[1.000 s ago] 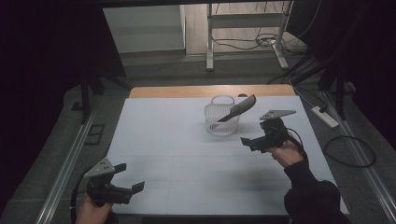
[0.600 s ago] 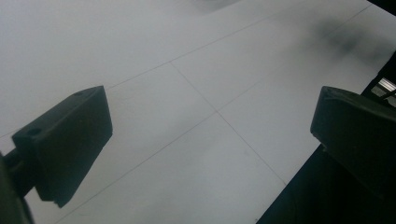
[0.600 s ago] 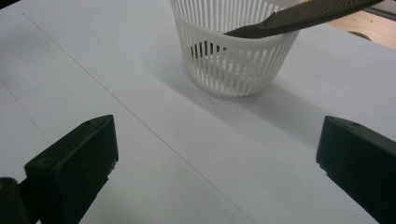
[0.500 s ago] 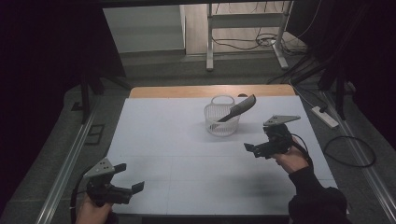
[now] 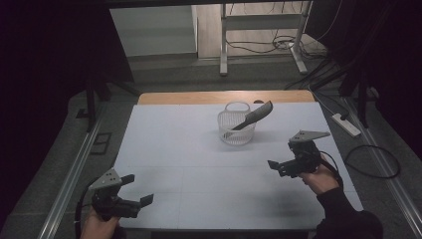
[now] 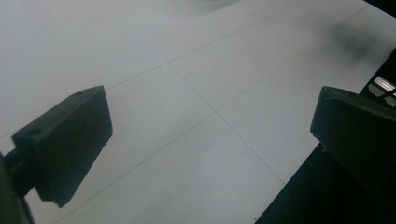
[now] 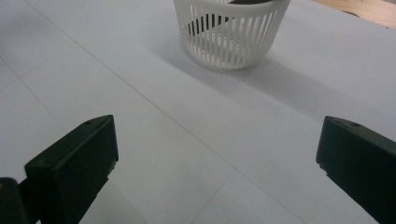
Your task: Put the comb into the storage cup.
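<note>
A white slotted basket (image 5: 237, 128) stands upright at the back middle of the white table (image 5: 189, 149). A dark long-handled utensil (image 5: 255, 115) leans in it, its handle sticking out over the right rim. My right gripper (image 5: 276, 168) hovers open to the front right of the basket, well apart from it. In the right gripper view the basket (image 7: 231, 35) lies ahead of the right gripper (image 7: 215, 158), with the dark utensil (image 7: 210, 21) seen through the slots. My left gripper (image 5: 138, 189) is open near the front left corner. In the left gripper view the left gripper (image 6: 210, 140) has bare table between its jaws.
A wooden strip (image 5: 199, 97) runs along the table's far edge. Metal rails (image 5: 74, 169) flank the table on the floor. A power strip (image 5: 347, 124) and cables lie on the floor at the right. A desk frame (image 5: 224, 45) stands beyond.
My right gripper has drawn back from the basket toward the near edge and a little to the right. The left gripper, basket and utensil have stayed put.
</note>
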`<state>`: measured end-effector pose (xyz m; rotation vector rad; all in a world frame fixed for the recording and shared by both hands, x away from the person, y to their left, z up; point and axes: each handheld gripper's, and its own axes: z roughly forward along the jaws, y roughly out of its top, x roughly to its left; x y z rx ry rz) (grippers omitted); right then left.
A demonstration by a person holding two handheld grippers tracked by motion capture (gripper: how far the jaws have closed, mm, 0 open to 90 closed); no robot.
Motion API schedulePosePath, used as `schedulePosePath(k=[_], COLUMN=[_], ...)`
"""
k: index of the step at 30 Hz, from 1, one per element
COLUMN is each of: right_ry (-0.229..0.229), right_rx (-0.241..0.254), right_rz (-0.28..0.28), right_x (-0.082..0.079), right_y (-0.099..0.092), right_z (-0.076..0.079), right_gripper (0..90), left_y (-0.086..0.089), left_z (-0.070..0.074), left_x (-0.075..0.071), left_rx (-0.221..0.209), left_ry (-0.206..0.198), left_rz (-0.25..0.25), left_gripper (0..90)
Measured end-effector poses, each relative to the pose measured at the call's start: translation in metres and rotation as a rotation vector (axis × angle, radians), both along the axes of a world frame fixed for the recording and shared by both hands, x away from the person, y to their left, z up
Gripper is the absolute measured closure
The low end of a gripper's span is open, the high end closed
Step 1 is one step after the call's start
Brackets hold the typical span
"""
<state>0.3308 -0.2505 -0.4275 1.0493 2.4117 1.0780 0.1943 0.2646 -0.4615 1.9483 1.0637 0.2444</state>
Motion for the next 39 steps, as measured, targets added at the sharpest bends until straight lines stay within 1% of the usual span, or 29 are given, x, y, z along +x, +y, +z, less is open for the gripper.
schedulePosePath(k=[14,31,39], right_ry=[0.008,0.033,0.034], right_rx=[-0.005,-0.026,-0.019], right_rz=[-0.007,-0.054,-0.081], right_x=[-0.016,-0.039,-0.049], right_y=[-0.014,-0.038,-0.048], right_z=[-0.005,-0.011,-0.011], right_gripper=[0.0,0.0,0.0], left_y=[0.001,0.0,0.0], left_z=[0.0,0.0,0.0], left_x=[0.0,0.001,0.0], left_rx=[-0.007,-0.005,-0.004], left_ry=[0.004,0.004,0.003], left_rz=[-0.002,0.0,0.0], left_gripper=[0.0,0.0,0.0])
